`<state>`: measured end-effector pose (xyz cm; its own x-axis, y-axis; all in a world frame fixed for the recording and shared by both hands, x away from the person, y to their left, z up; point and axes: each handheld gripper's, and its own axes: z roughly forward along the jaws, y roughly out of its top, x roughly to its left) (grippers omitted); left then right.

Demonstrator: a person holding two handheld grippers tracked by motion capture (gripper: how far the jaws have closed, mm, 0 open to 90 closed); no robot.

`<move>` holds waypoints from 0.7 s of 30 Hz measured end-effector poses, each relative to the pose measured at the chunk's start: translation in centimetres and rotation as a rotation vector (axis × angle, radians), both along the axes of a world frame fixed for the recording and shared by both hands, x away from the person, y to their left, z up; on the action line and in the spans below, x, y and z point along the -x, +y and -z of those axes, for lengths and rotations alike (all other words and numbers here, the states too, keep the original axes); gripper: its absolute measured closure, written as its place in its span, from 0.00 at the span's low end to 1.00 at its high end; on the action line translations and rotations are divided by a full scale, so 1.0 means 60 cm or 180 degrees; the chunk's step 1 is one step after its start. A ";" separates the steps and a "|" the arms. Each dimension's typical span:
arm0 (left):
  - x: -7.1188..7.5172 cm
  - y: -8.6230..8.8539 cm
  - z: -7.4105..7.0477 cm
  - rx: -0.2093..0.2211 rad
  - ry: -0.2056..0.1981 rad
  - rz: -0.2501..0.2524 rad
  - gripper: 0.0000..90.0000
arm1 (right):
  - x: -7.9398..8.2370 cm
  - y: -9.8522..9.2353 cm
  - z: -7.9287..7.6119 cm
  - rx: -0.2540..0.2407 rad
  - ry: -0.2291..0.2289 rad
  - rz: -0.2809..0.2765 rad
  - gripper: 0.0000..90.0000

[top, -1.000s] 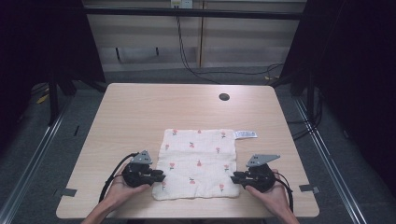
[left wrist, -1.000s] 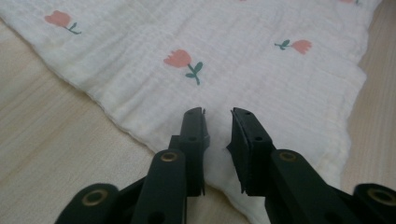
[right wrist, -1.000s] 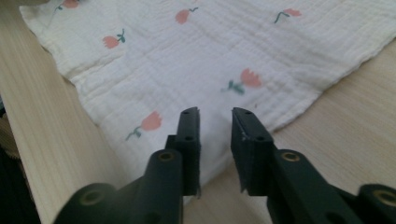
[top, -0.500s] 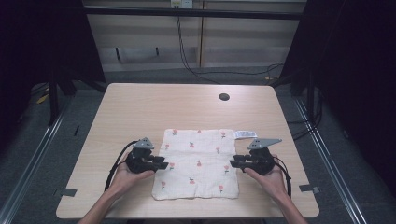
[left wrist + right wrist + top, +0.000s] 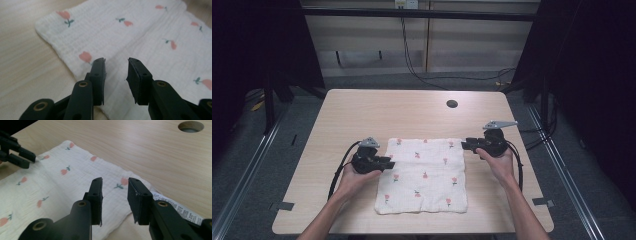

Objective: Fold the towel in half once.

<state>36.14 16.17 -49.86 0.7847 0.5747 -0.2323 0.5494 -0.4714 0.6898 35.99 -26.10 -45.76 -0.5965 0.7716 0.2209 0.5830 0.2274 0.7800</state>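
Note:
A white cloth [image 5: 424, 172] printed with small pink flowers lies flat on the wooden table [image 5: 362, 115]. My left gripper [image 5: 387, 164] hovers at the cloth's left edge, about halfway along. In the left gripper view its jaws [image 5: 116, 65] stand open over the cloth [image 5: 140, 32], having just closed a little, with nothing between them. My right gripper [image 5: 464, 145] is at the far right corner. Its jaws [image 5: 115, 183] have just been opening and stand open above the cloth [image 5: 62, 185], gripping nothing. A printed label [image 5: 182, 211] sticks out at that corner.
A round cable hole [image 5: 452, 104] sits in the table beyond the cloth. In the right gripper view the left gripper [image 5: 25, 157] shows across the cloth. Bare wood surrounds the cloth on all sides. Cables trail from both grippers towards the near edge.
Both hands have moved away from the cloth's near corners along its side edges, the right one farther, up to the far right corner. The cloth lies as before.

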 end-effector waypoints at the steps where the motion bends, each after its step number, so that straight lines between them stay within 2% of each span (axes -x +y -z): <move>1: 0.001 0.000 0.003 -0.0033 -0.0024 0.0002 0.74 | -0.004 -0.001 0.003 0.0019 0.0021 0.0013 0.71; 2: 0.004 0.003 0.005 0.0010 -0.0037 -0.0013 0.74 | -0.009 -0.002 0.008 0.0052 0.0035 0.0021 0.71; 4: 0.005 0.006 0.005 0.0011 -0.0026 -0.0021 0.74 | -0.017 -0.002 0.019 0.0111 0.0080 0.0064 0.70; 7: 0.007 0.006 0.006 0.0029 -0.0050 -0.0026 0.74 | -0.031 0.003 0.028 0.0337 0.0101 0.0074 0.70; 8: 0.007 0.006 0.006 0.0019 -0.0050 -0.0024 0.74 | -0.036 0.003 0.029 0.0358 0.0118 0.0084 0.70; 11: 0.009 0.005 0.005 0.0019 -0.0024 -0.0012 0.73 | -0.049 0.004 0.026 0.0435 0.0060 0.0159 0.72; 13: 0.012 0.007 0.004 0.0014 0.0005 0.0019 0.73 | -0.059 0.007 0.028 0.0430 0.0117 0.0159 0.72; 14: 0.014 0.008 0.003 -0.0001 -0.0002 0.0013 0.72 | -0.064 0.009 0.031 0.0481 0.0131 0.0141 0.73; 18: 0.021 0.010 0.002 -0.0028 -0.0024 0.0067 0.72 | -0.081 0.014 0.047 0.0454 0.0177 0.0157 0.72; 20: 0.022 0.008 0.002 -0.0051 -0.0044 0.0038 0.73 | -0.087 0.018 0.050 0.0506 0.0155 0.0176 0.72; 21: 0.020 0.007 0.002 -0.0048 -0.0045 0.0044 0.73 | -0.090 0.020 0.049 0.0475 0.0127 0.0151 0.72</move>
